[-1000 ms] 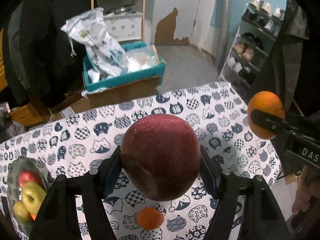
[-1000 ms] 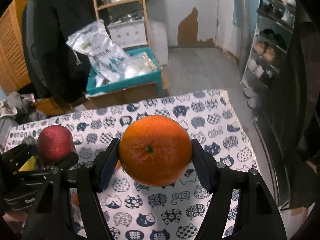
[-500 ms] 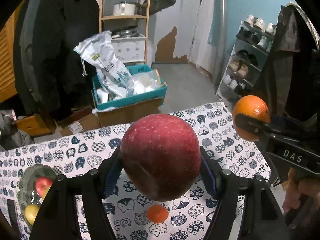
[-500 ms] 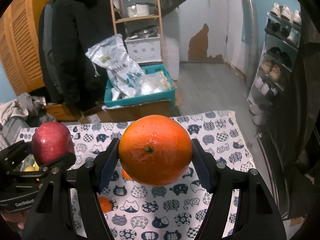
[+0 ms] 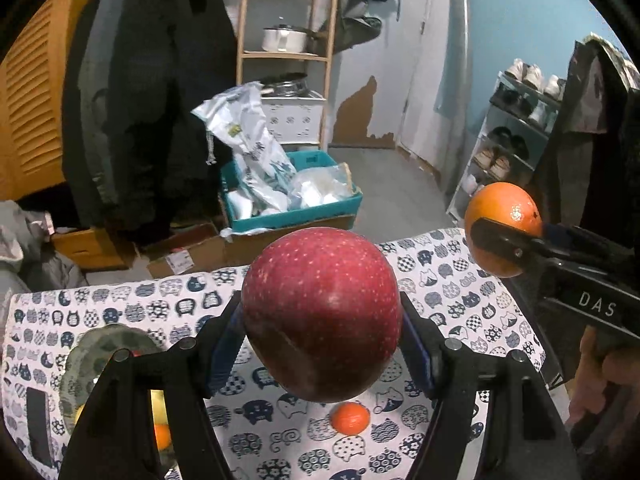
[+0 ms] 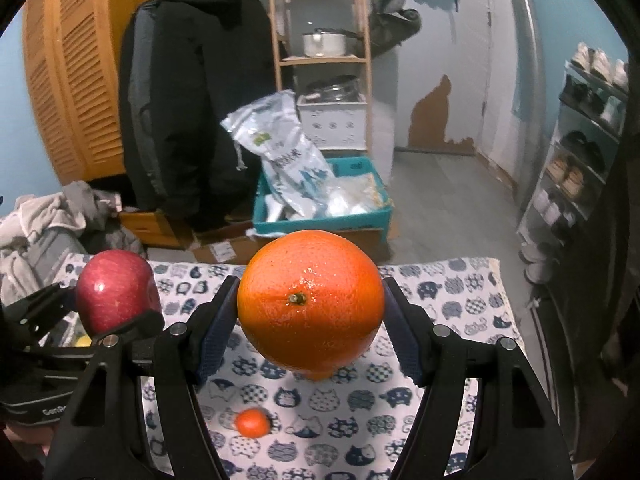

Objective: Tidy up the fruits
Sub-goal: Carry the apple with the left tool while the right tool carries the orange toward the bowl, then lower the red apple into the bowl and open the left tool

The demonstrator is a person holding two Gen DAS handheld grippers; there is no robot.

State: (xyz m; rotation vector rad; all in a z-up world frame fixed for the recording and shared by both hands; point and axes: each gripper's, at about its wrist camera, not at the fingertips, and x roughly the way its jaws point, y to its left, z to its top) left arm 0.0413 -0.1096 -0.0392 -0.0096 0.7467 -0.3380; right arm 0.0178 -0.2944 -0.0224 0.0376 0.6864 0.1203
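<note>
My left gripper (image 5: 322, 316) is shut on a red apple (image 5: 320, 312), held high above the cat-print table (image 5: 460, 292). My right gripper (image 6: 310, 304) is shut on a large orange (image 6: 310, 304), also held high. Each held fruit shows in the other view: the orange (image 5: 502, 228) at right, the apple (image 6: 116, 290) at left. A small tangerine (image 5: 350, 418) lies on the cloth below, also in the right wrist view (image 6: 252, 422). A grey-green plate (image 5: 100, 348) at the left holds fruit, partly hidden by my left finger.
A dark phone-like object (image 5: 38, 424) lies at the table's left edge. Beyond the table are a teal crate with bags (image 5: 288, 200), cardboard boxes (image 5: 192, 256), a hanging black coat (image 5: 148, 120), a wooden shelf (image 5: 288, 40) and a shoe rack (image 5: 516, 132).
Both grippers have risen and tilted up with their fruit; the table has dropped lower in both views and more of the room shows. Both grips are unchanged.
</note>
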